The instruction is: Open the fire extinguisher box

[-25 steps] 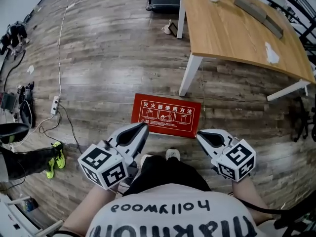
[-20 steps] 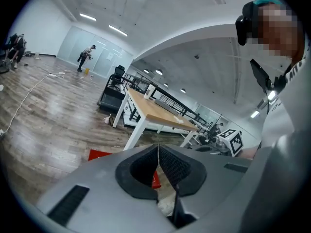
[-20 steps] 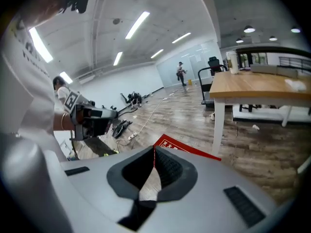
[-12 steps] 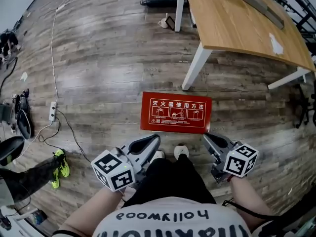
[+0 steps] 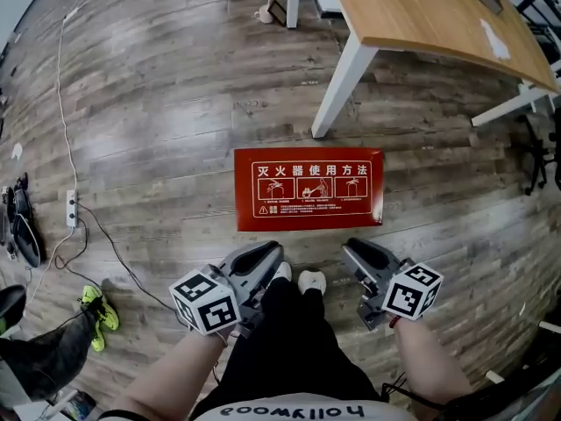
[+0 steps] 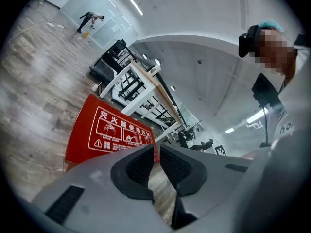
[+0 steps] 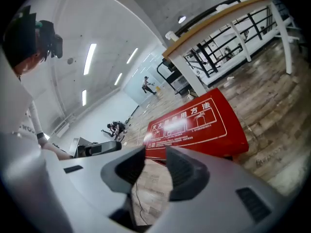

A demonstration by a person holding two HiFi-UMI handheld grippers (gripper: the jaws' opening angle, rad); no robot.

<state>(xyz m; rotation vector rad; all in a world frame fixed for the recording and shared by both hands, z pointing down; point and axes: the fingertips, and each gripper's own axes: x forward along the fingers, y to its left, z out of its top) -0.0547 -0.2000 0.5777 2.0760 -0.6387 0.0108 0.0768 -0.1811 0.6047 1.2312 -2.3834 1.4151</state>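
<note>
Red is what fills the middle of the head view: the fire extinguisher box point(image 5: 308, 187) lies flat on the wooden floor point(image 5: 158, 103), its white-printed instruction face up, just ahead of my operator's white shoes point(image 5: 299, 280). The left gripper point(image 5: 263, 254) and the right gripper point(image 5: 359, 254) hang on either side of those shoes, both pointing toward the box's near edge and both short of it, touching nothing. Beyond the box stands a wood-topped surface point(image 5: 412, 16) on white legs, and a power strip point(image 5: 71, 209) with its cable lies far to the left.

In the left gripper view, the left gripper point(image 6: 156, 149) has its fingers point(image 6: 138, 166) clenched to a thin slit, with only floor showing through it. The box point(image 6: 104, 130) sits ahead and to the left, apart from the tips.

In the right gripper view, the right gripper point(image 7: 155, 154) has its fingers point(image 7: 182, 171) released a little; they have just been opening, and nothing sits between them. The box point(image 7: 194, 125) lies right beyond the tips, its printed face tilted toward the camera.
</note>
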